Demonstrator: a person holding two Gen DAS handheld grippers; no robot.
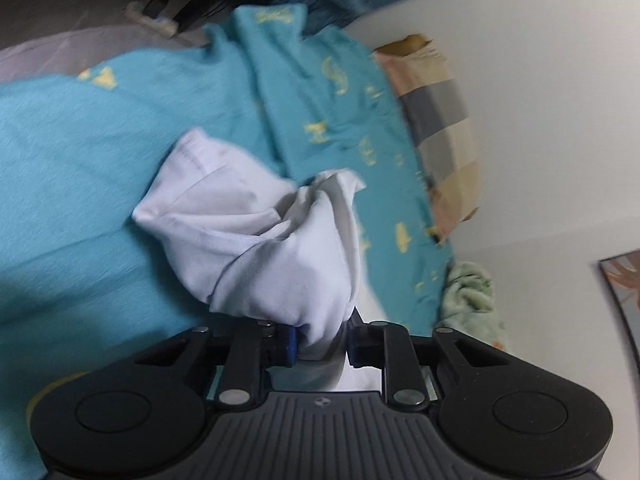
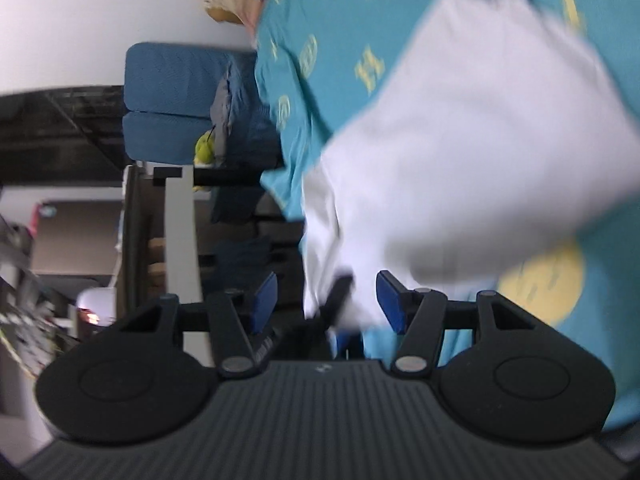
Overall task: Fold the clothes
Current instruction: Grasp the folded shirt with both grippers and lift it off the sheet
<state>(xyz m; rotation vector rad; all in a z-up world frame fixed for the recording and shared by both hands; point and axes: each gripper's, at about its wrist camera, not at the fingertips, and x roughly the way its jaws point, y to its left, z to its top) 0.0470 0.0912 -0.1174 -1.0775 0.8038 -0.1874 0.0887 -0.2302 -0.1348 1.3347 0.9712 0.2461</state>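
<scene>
white garment [image 1: 256,236] (soft, bunched) | left gripper [image 1: 322,346] clamps it | right gripper [image 2: 326,306] seemingly spread

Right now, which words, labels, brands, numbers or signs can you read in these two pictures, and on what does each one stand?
None can be read as text.
Teal bedsheet: yellow printed marks, some letter-like, too blurred to read.
Left claw, shut on the white garment: small round emblem on its body, too small to read.
Right claw: same emblem; white print by one finger, blurred.
</scene>
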